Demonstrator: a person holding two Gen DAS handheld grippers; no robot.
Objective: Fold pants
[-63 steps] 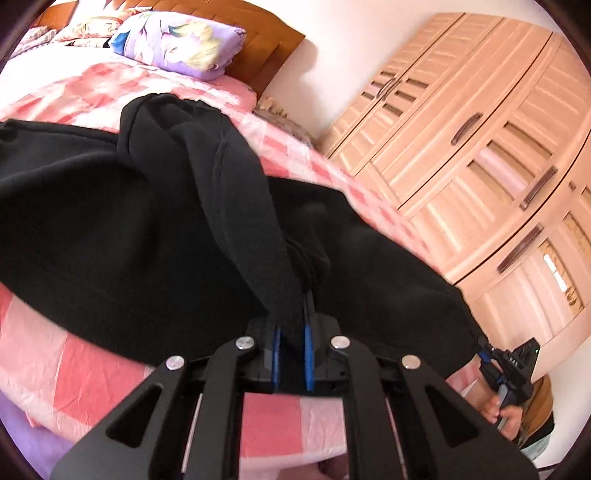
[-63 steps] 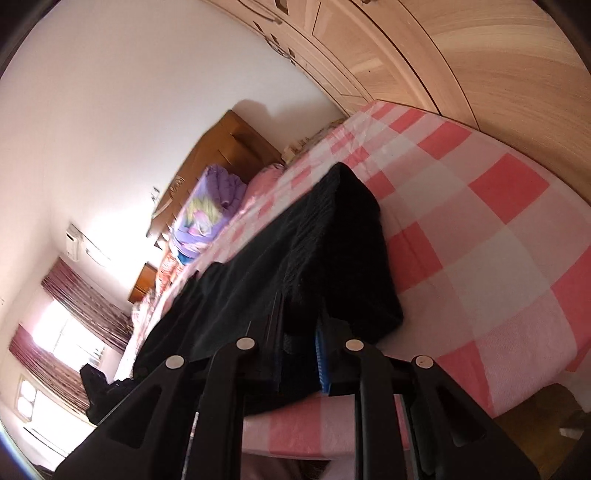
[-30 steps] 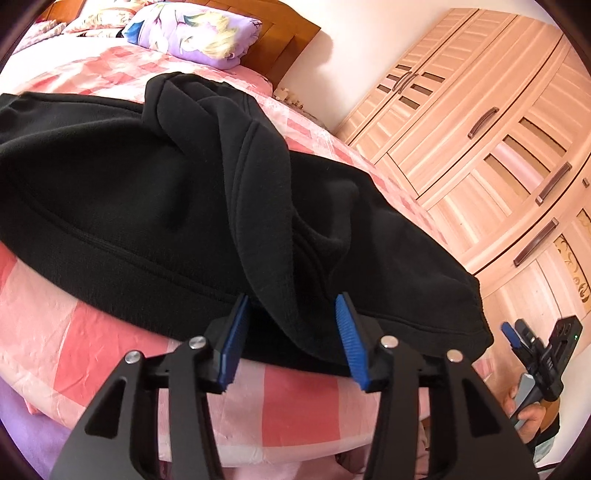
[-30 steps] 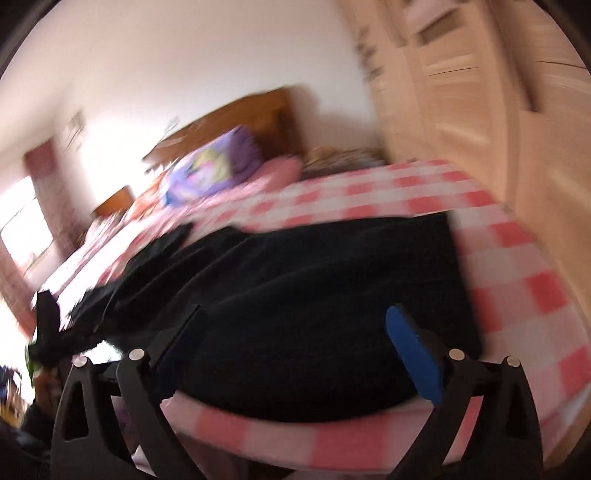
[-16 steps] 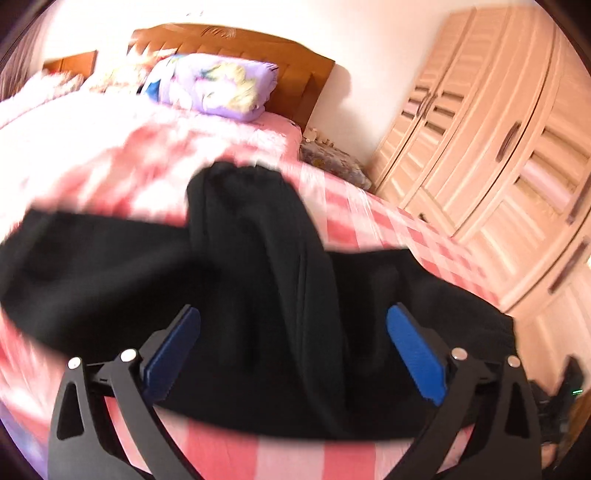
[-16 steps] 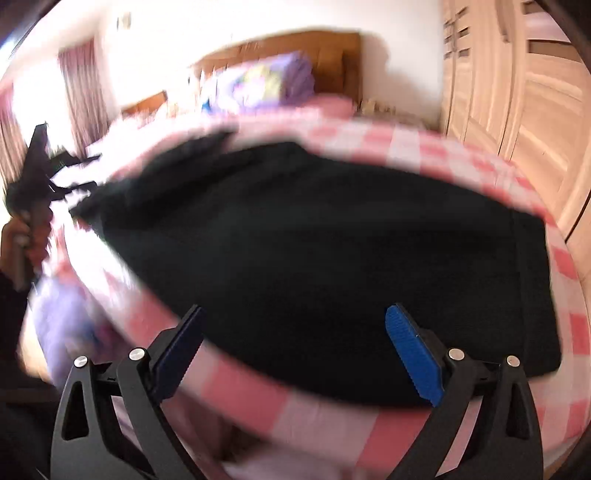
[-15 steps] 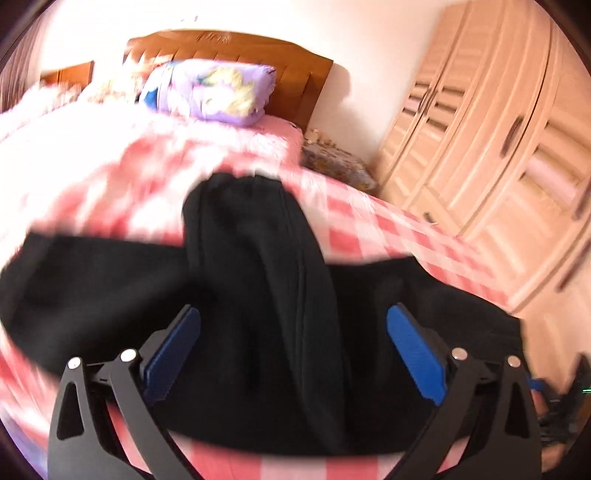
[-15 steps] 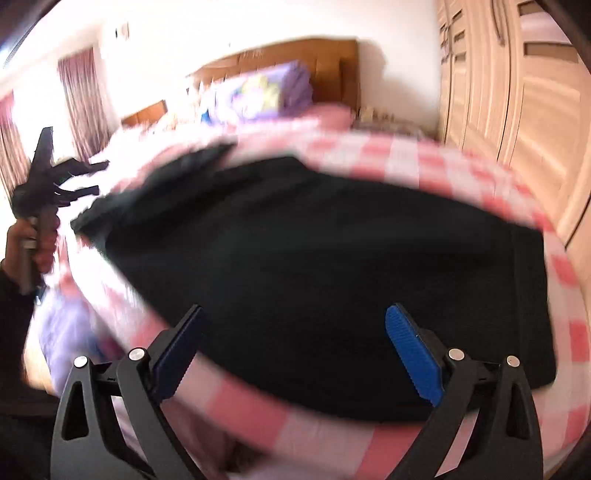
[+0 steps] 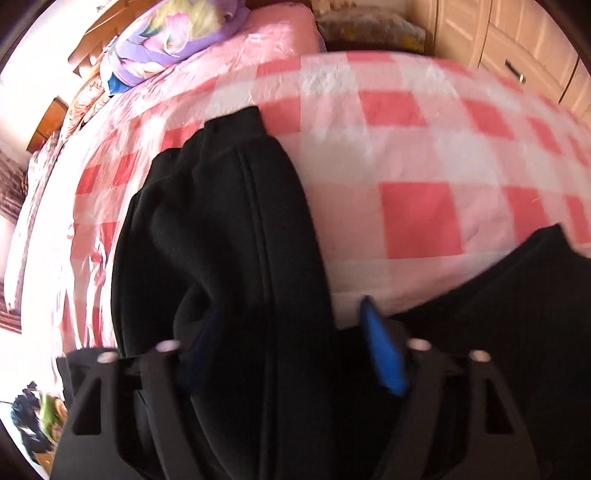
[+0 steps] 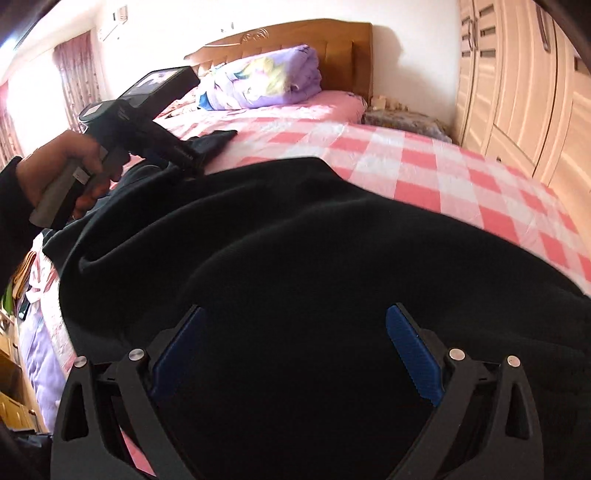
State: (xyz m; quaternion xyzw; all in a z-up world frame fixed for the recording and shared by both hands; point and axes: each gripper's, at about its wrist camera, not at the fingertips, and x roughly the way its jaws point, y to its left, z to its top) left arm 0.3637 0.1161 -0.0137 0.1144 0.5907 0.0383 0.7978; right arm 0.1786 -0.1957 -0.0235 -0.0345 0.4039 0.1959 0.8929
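Through the left wrist camera I see the black fleece pants [image 9: 221, 229] lying on the pink-and-white checked bedsheet [image 9: 417, 162]. One bunched leg runs from the bottom of my view up toward twelve o'clock, its ribbed cuff ending near eleven o'clock. My left gripper [image 9: 284, 350] has its jaws spread, with that leg lying between them. The blue pad at four o'clock is bare, and the pad at seven o'clock is half buried behind the fabric. Nothing is pinched. More black cloth spreads out at four o'clock. A purple printed pillow [image 9: 177, 33] sits at eleven o'clock, and pale wooden wardrobe doors [image 9: 517, 44] stand at one o'clock.

Through the right wrist camera the pants [image 10: 314, 258] fill the lower half as one wide dark mound on the bedsheet [image 10: 424, 162]. My right gripper [image 10: 295, 354] hangs released over it, with both blue pads wide apart at five and seven o'clock. I cannot tell whether they brush the cloth. At ten o'clock the left hand [image 10: 62, 173] grips the handle of the left gripper [image 10: 195, 158], whose nose is down at the far part of the pants. The pillow [image 10: 262, 81] leans on the brown wooden headboard [image 10: 332, 48] at twelve o'clock. The wardrobe doors [image 10: 517, 85] stand at two o'clock, and pink curtains [image 10: 77, 77] hang at ten o'clock.
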